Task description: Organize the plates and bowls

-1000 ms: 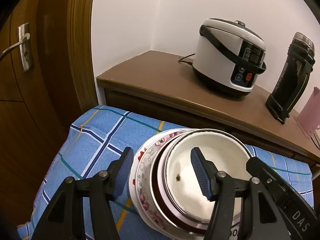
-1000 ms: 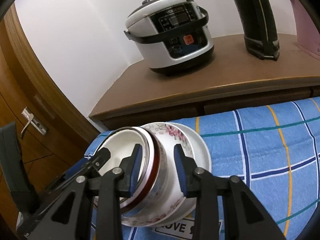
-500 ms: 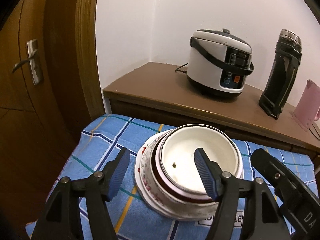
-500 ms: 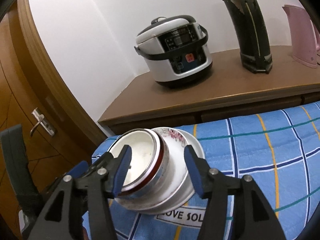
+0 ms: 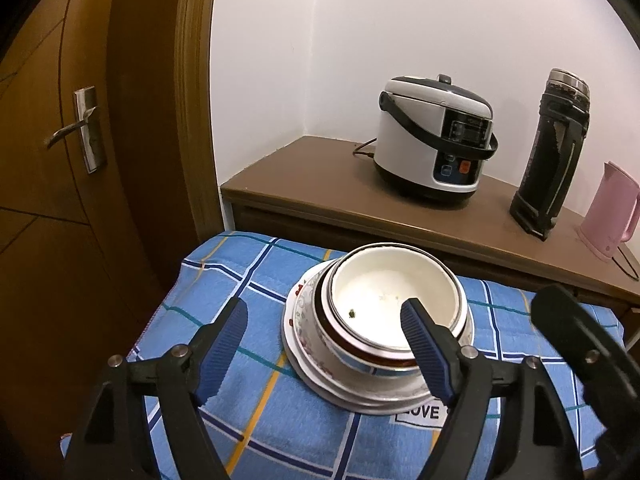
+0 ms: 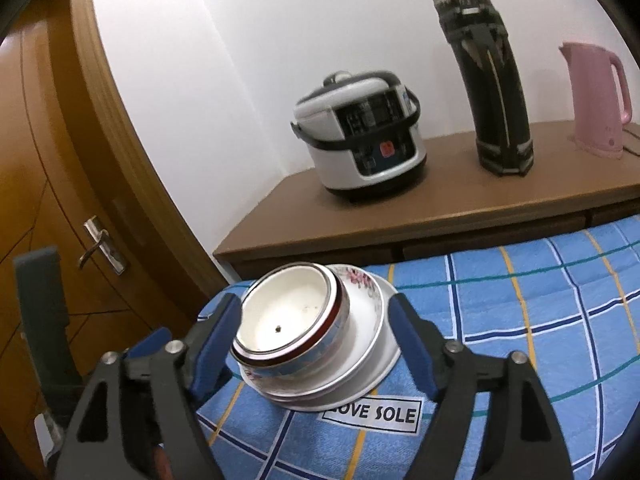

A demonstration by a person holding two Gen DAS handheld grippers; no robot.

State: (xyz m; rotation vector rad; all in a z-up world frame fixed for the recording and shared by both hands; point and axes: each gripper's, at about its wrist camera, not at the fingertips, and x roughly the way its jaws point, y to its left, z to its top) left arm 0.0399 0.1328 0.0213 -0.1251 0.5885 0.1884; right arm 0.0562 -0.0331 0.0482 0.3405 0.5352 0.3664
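A stack of dishes stands on the blue checked cloth (image 5: pixel 224 280): a white bowl with a metal rim and dark red band (image 5: pixel 392 300) sits in a floral bowl (image 5: pixel 308 300), on a white plate (image 5: pixel 320 384). The stack also shows in the right wrist view: white bowl (image 6: pixel 288 312), floral bowl (image 6: pixel 360 284), plate (image 6: pixel 384 372). My left gripper (image 5: pixel 324 348) is open and empty, above and in front of the stack. My right gripper (image 6: pixel 316 340) is open and empty, its fingers either side of the stack without touching.
A wooden cabinet (image 5: pixel 304 176) behind the table carries a white rice cooker (image 5: pixel 436 140), a black thermos (image 5: pixel 556 152) and a pink kettle (image 5: pixel 612 216). A wooden door with a metal handle (image 5: pixel 76 128) is at the left. The cloth's left edge drops off near the door.
Both grippers have drawn back and up from the stack. The right gripper, close around the bowl's rim a second ago, has opened wide. The stack stays on the cloth.
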